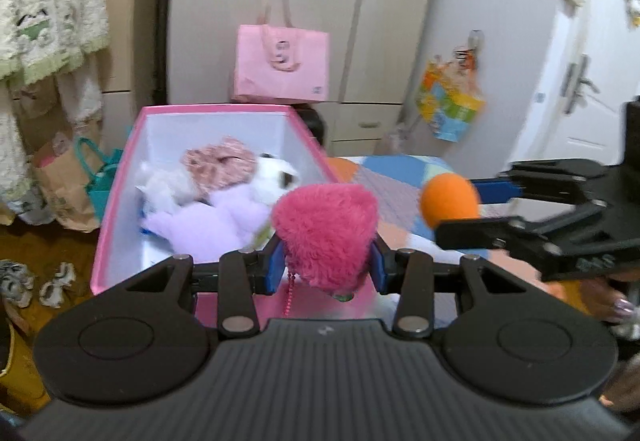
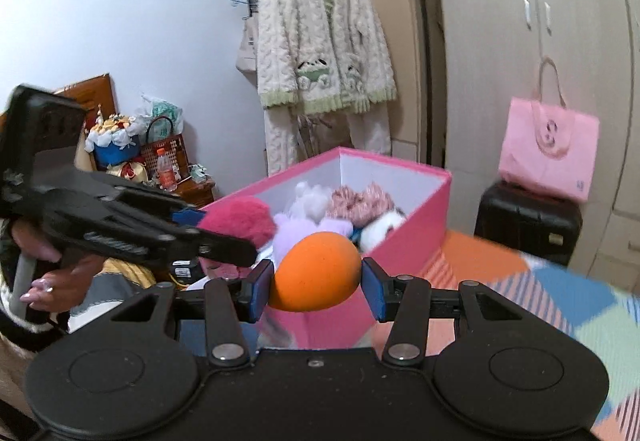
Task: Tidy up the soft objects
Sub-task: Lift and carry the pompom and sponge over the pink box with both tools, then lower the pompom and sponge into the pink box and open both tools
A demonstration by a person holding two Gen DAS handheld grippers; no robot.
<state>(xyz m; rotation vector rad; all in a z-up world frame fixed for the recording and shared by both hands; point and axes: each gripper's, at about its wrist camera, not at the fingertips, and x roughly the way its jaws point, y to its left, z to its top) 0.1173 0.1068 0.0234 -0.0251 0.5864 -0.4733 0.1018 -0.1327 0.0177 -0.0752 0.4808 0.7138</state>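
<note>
My left gripper (image 1: 326, 261) is shut on a fluffy magenta plush (image 1: 326, 233) with a pink bead chain hanging below it. My right gripper (image 2: 318, 283) is shut on an orange foam ball (image 2: 316, 271). Both hover at the near side of a pink box (image 1: 120, 177) with a white inside, which stands on the patchwork bed. Inside the box lie a lilac plush (image 1: 204, 223), a white plush (image 1: 276, 169) and a pink-brown knitted piece (image 1: 220, 161). In the right wrist view the box (image 2: 412, 233) sits just beyond the ball, and the magenta plush (image 2: 240, 219) shows at its left edge.
A patchwork bedcover (image 2: 560, 297) spreads to the right. A pink tote bag (image 1: 282, 61) rests on a black suitcase (image 2: 528, 221) by the wardrobe. A cream fluffy cardigan (image 2: 320, 41) hangs behind the box. Paper bags (image 1: 64, 177) and slippers lie on the floor at left.
</note>
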